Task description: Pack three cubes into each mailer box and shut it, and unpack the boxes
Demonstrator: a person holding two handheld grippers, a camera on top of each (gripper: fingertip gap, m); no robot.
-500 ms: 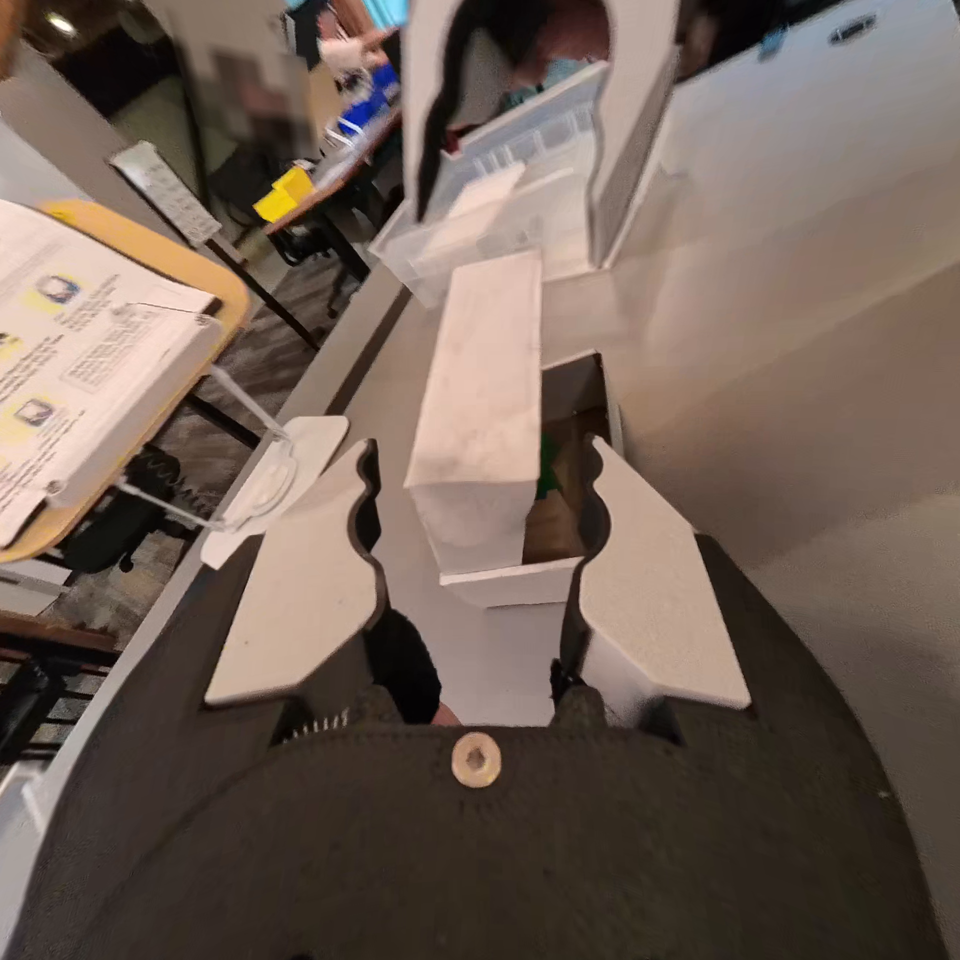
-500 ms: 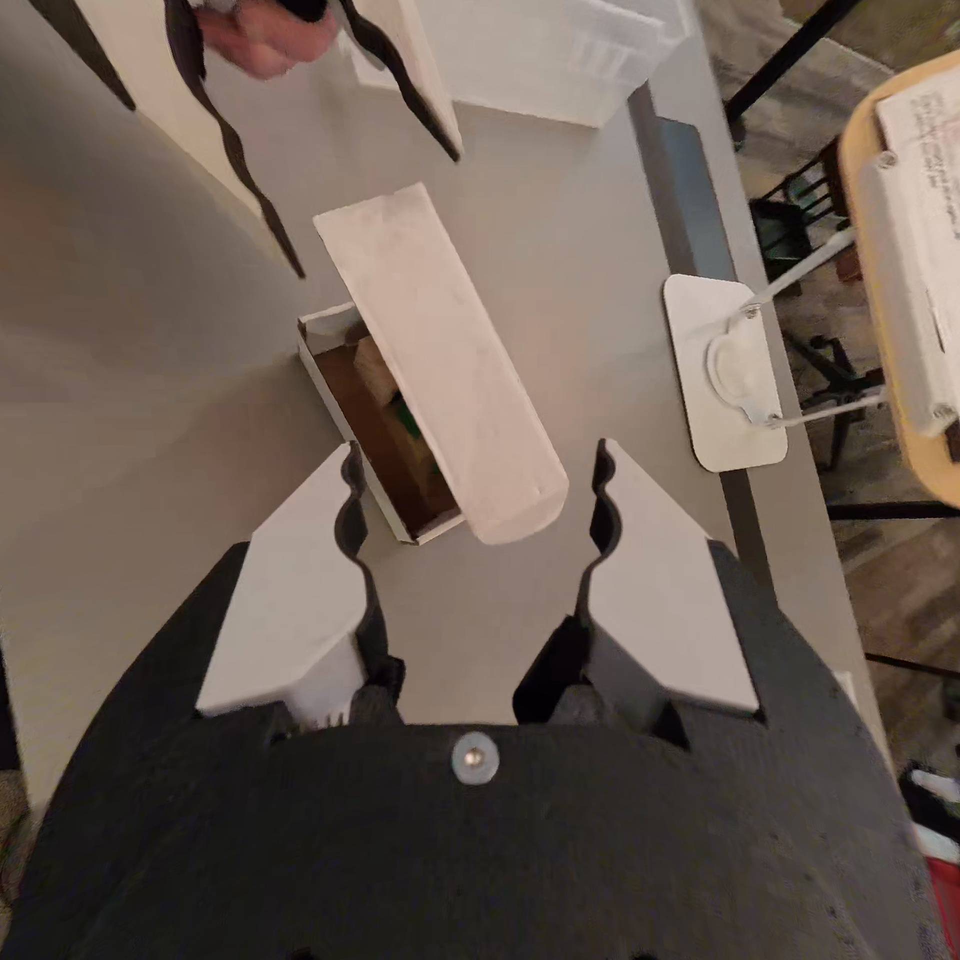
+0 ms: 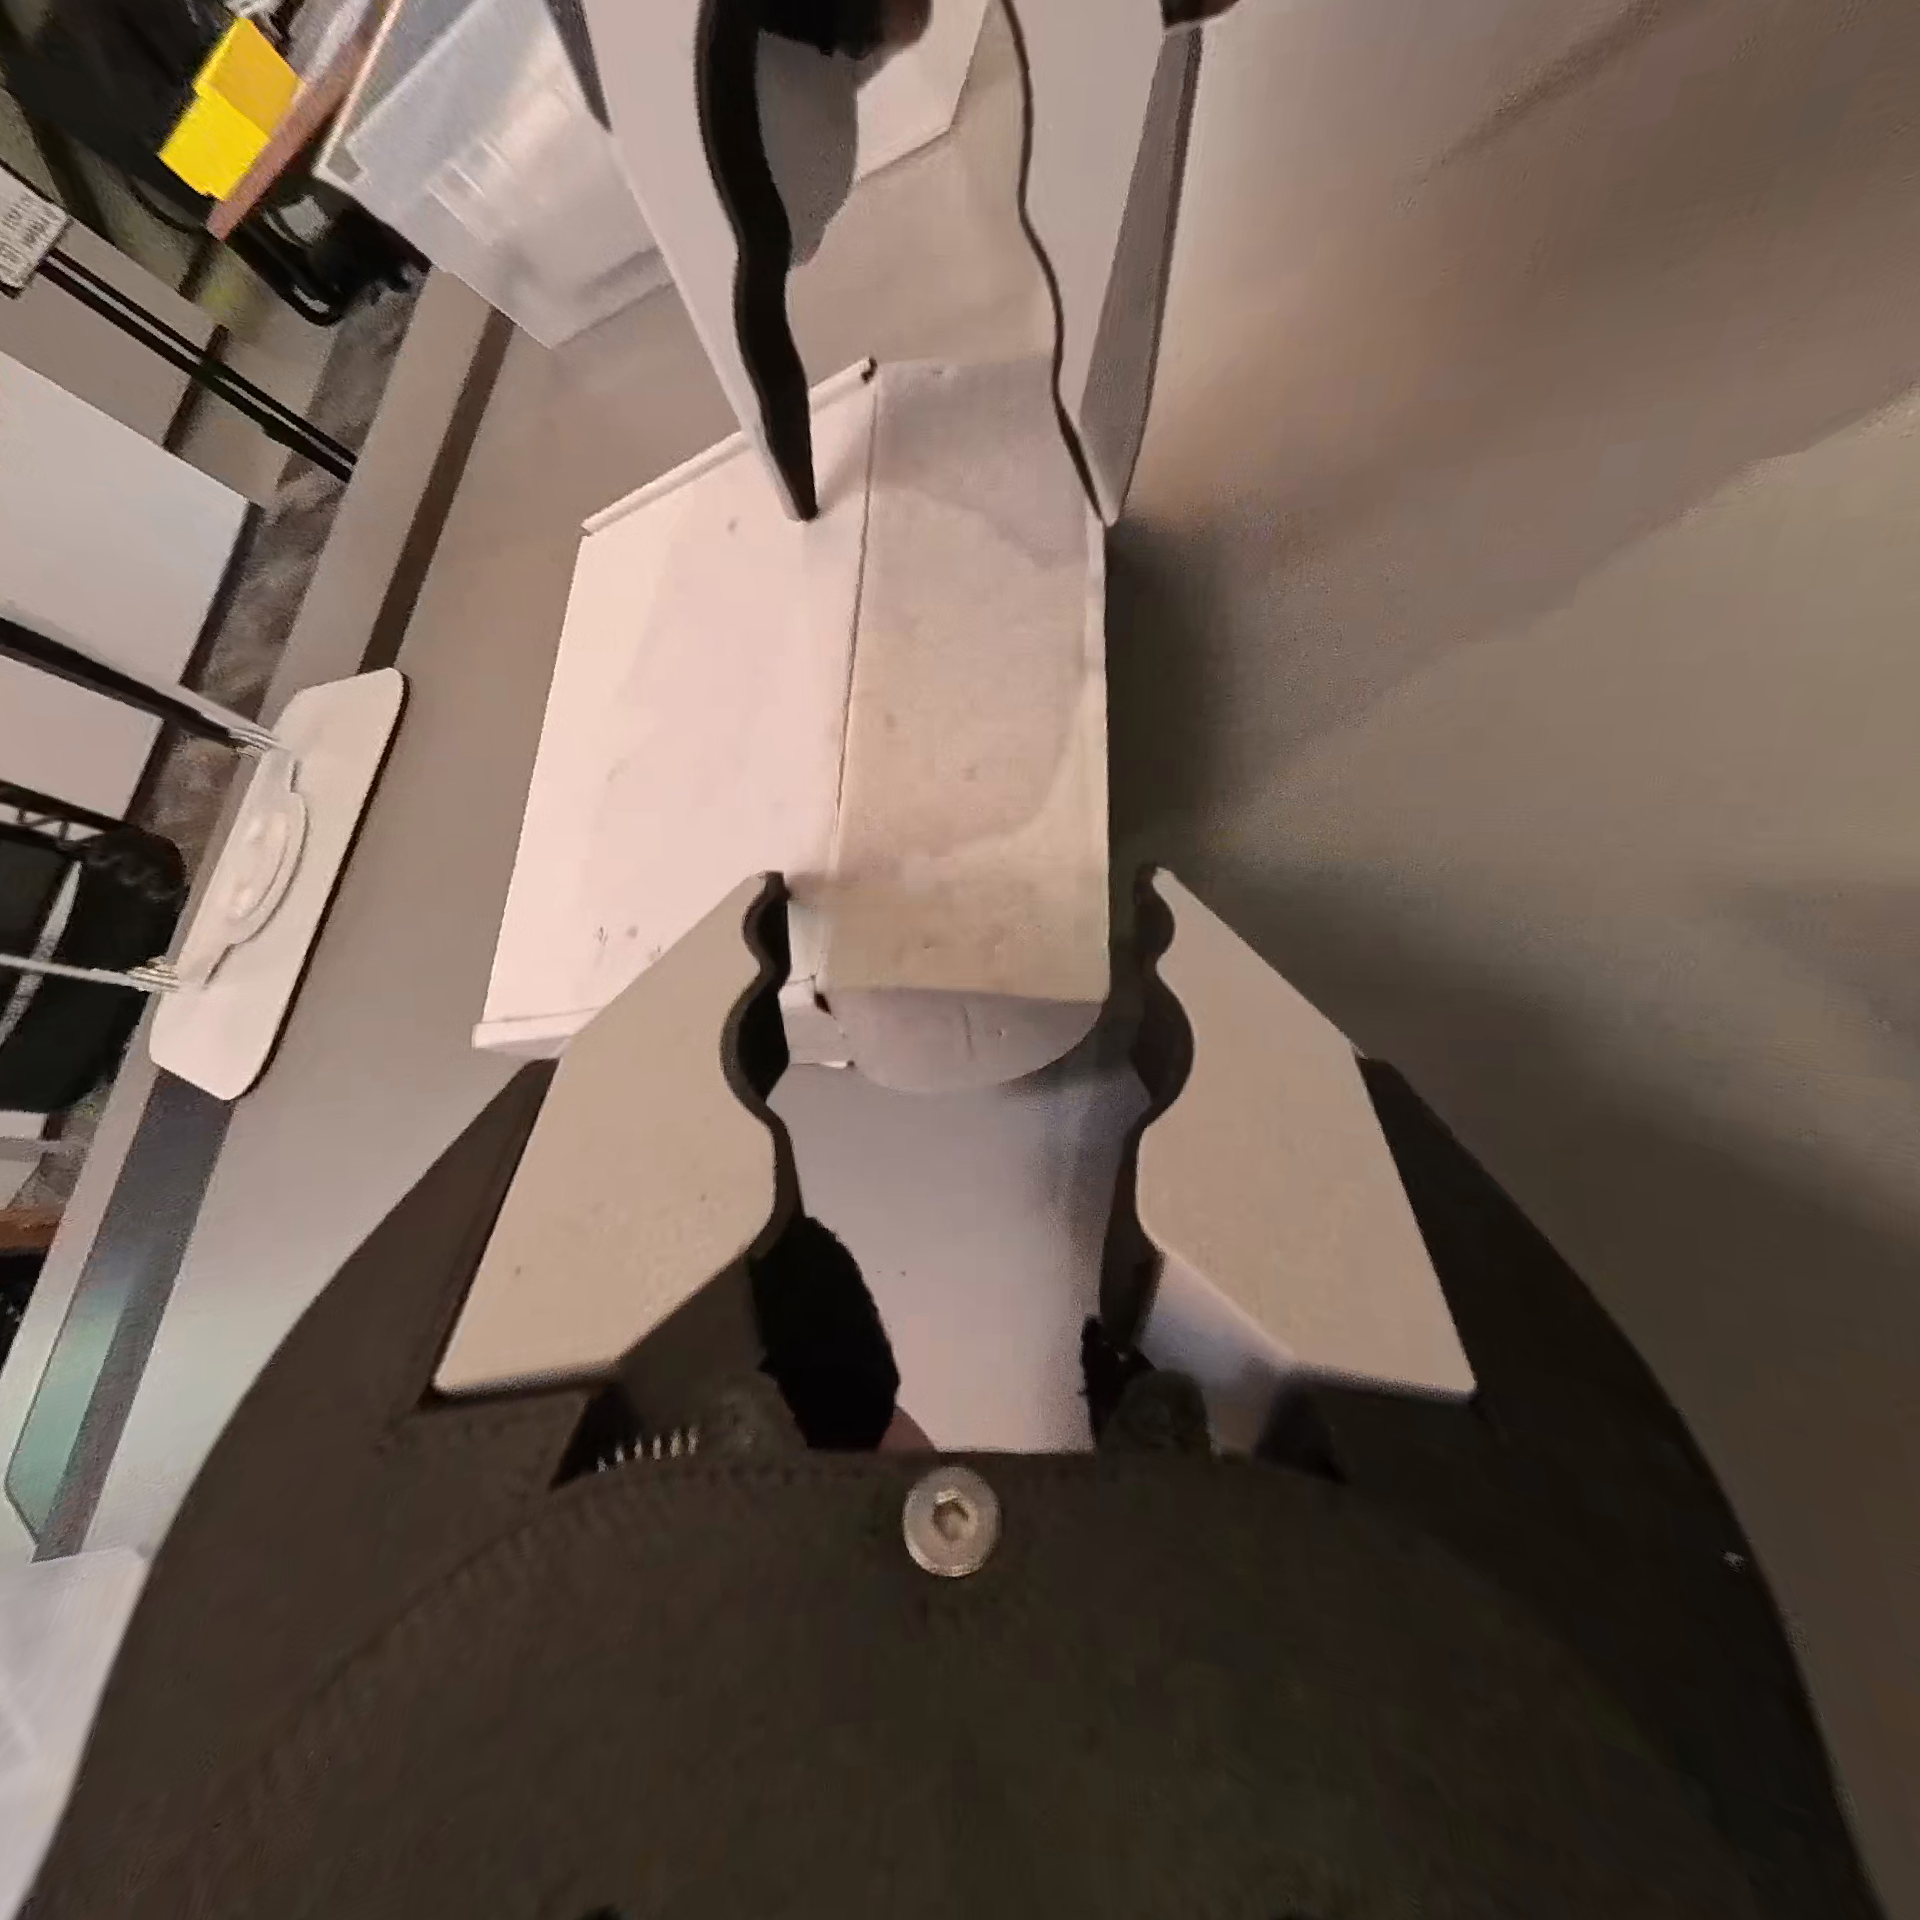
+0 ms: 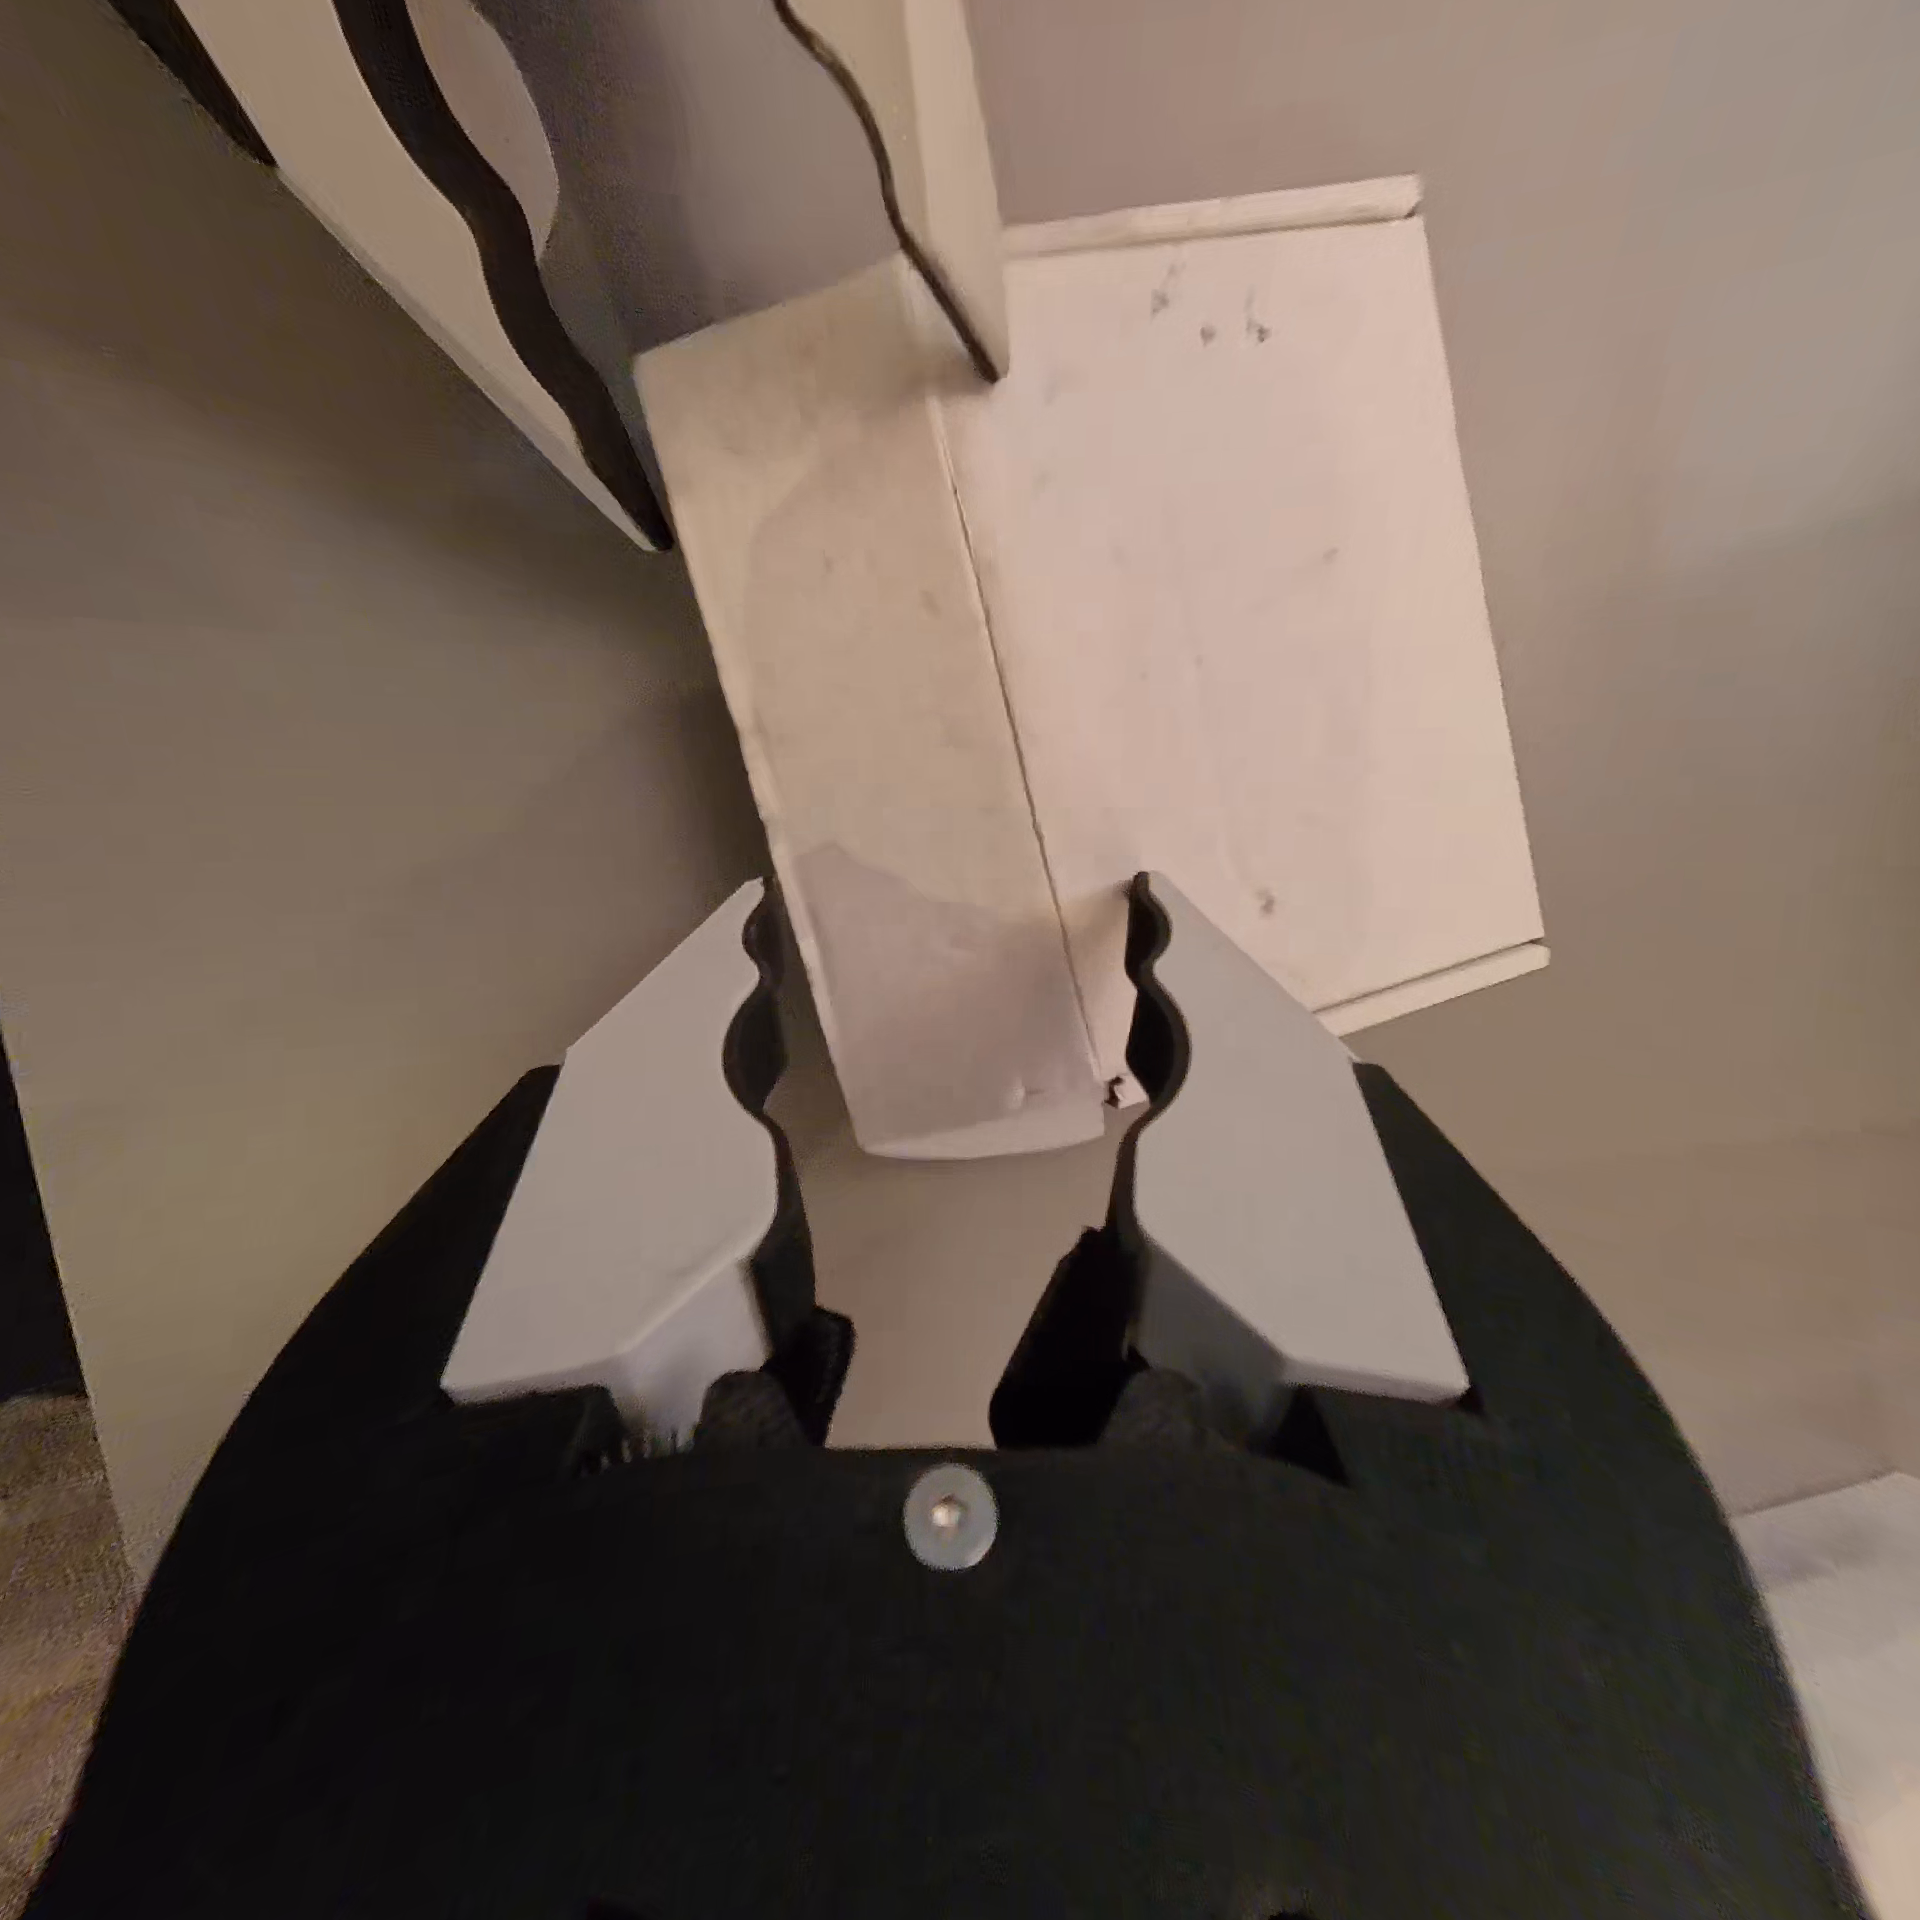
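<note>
A white mailer box (image 3: 675, 748) lies on the grey table (image 3: 1455, 727) with its lid down flat, and it also shows in the right wrist view (image 4: 1247, 623). The lid's front flap (image 3: 966, 727) is bent down along the box's long side. My left gripper (image 3: 956, 883) is open, its fingers either side of the flap's near end. My right gripper (image 4: 951, 883) is open and straddles the flap's (image 4: 883, 727) other end. Each gripper shows at the top of the other's view, the right (image 3: 951, 499) and the left (image 4: 816, 447). The cubes are hidden inside.
A white stand base plate (image 3: 281, 883) sits at the table's left edge, close to the box. A clear plastic bin (image 3: 499, 177) stands beyond the box at the far end. Yellow items (image 3: 223, 125) lie on another table behind. The floor lies past the left edge.
The raised lid has come down over the box, hiding the brown inside and the green cube. Both grippers have moved in close over the front flap's two ends.
</note>
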